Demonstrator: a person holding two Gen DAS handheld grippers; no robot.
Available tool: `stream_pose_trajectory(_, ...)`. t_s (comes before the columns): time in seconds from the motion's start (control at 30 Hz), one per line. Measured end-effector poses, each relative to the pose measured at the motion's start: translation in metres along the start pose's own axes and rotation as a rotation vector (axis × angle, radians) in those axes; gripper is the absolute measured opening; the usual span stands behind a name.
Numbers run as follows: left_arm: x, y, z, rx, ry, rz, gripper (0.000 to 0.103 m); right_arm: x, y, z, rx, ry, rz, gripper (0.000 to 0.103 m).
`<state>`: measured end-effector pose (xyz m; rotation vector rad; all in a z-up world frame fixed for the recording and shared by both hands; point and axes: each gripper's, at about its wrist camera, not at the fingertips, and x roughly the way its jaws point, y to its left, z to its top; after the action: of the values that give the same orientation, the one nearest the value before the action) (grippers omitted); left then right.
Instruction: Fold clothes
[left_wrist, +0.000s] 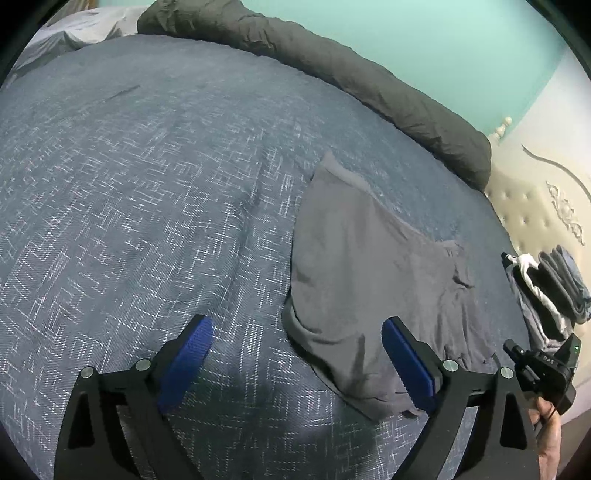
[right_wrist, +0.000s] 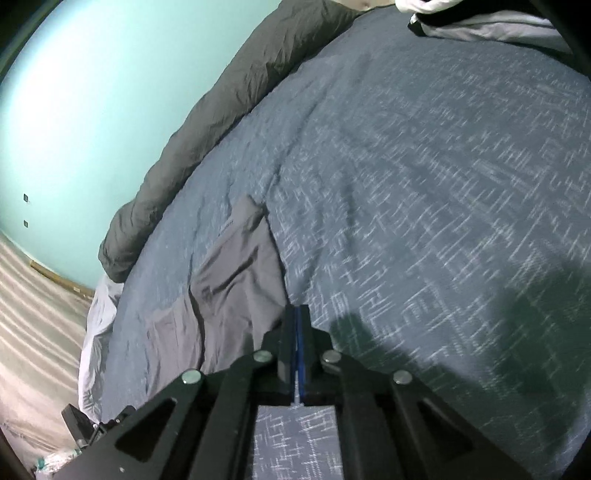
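Grey garment (left_wrist: 369, 280) spread on the blue patterned bedspread (left_wrist: 147, 203), lying from about 1 o'clock down to 5 o'clock of the left wrist view. Looks like shorts or a small knit piece, exact kind not certain. Partly doubled over already, judging by the layered flap and the crease running across its middle; edges uneven, near corner rumpled, so not a finished fold.

Left gripper (left_wrist: 297, 354) spread wide, blue pads (left_wrist: 404, 362) apart, nothing between them. Right pad hovering over or just touching the garment's near edge at 5 o'clock; contact not clear. Left pad over bare bedspread at 7 o'clock.

Right gripper (right_wrist: 300, 314) pinched fully together, pads meeting with no visible gap. Tips sitting right at the garment's edge (right_wrist: 240, 280), at about 6 o'clock of the right wrist view. Whether a thin fold of cloth is caught between the pads cannot be told; none shows there.

Stack of folded clothes (left_wrist: 554, 291) at 3 o'clock of the left view, near the tufted headboard (left_wrist: 532, 210): dark, white and blue pieces, seemingly finished. Dark grey duvet (left_wrist: 332, 74) rolled along the far side at 12 to 2 o'clock, not part of the folding as far as can be judged.

Judged midway on this piece: one more fold and a smoothing likely left, then onto the stack.
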<state>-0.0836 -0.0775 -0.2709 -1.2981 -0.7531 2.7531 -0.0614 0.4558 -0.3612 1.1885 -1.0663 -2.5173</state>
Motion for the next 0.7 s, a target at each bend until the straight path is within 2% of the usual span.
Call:
stream_pose_trajectory(0.17,0.002,-0.004,-0.002,0.005,0.002,0.011,0.1,0.011,0.003,-0.006,0.02,0.052,-0.021,0.006)
stream_pose_trajectory(0.2,0.002,-0.004,-0.003,0.007,0.002,0.012,0.1,0.013,0.004,-0.007,0.02,0.059,-0.023,0.015)
stream_pose_trajectory(0.27,0.001,-0.004,-0.002,0.01,-0.001,0.013,0.1,0.017,0.007,-0.009,0.016,0.072,-0.024,0.025)
stream_pose_trajectory(0.3,0.002,-0.004,-0.001,0.011,-0.001,0.012,0.1,0.019,0.008,-0.01,0.013,0.077,-0.023,0.025)
stream_pose_trajectory(0.43,0.001,-0.005,-0.002,0.015,0.002,0.011,0.101,0.028,0.011,-0.015,-0.003,0.089,-0.019,0.025)
stream_pose_trajectory(0.47,0.001,-0.005,-0.002,0.016,0.002,0.011,0.101,0.028,0.01,-0.015,-0.002,0.088,-0.018,0.018)
stream_pose_trajectory(0.5,0.0,-0.005,-0.003,0.016,0.002,0.01,0.101,0.028,0.009,-0.015,0.001,0.086,-0.014,0.007)
stream_pose_trajectory(0.53,-0.001,-0.005,-0.004,0.017,0.002,0.009,0.101,0.028,0.009,-0.014,0.006,0.086,-0.004,0.004)
stream_pose_trajectory(0.7,-0.002,-0.005,-0.004,0.018,0.003,0.006,0.101,0.019,0.014,-0.011,0.016,0.045,0.02,0.001)
